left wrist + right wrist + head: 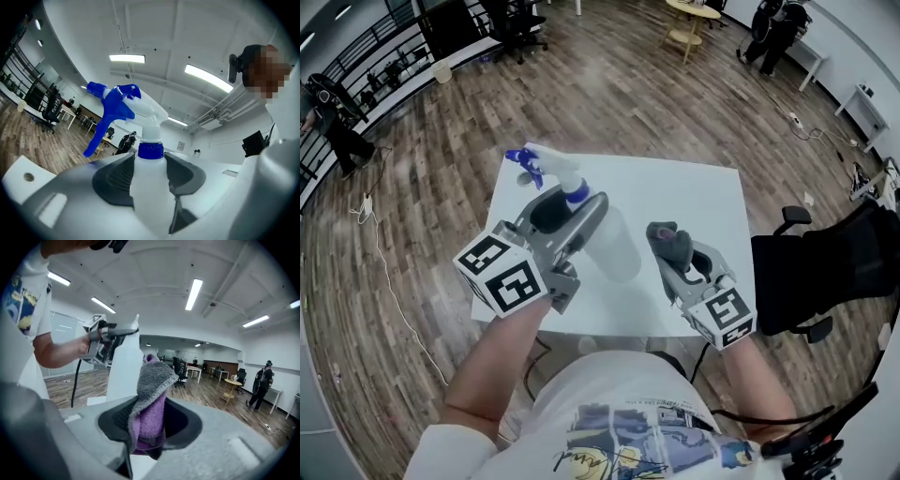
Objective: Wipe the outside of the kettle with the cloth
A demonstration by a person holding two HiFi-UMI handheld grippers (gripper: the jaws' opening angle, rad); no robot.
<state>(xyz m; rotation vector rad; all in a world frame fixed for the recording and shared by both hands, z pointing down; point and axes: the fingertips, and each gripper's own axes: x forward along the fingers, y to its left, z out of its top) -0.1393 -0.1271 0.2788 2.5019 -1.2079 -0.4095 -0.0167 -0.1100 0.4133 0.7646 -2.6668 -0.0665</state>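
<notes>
Looking down from the head view, the left gripper (pixel 570 212) holds a spray bottle (pixel 617 246) over the white table (pixel 694 187), with the right gripper (pixel 677 262) beside it carrying the cloth (pixel 667 240). In the left gripper view, the jaws clamp the bottle (pixel 149 187) just under its blue collar. In the right gripper view, the jaws pinch the folded grey-purple cloth (pixel 151 399), which stands upright.

Nothing legible anywhere. The left gripper (pixel 567 200) carries a marker cube (pixel 504 272) showing black-and-white square patterns only, no letters or digits. It's the same story on the right gripper (pixel 667 246), near right. The shirt print (pixel 647 439) at the near edge has a line of writing, too small to read.
</notes>
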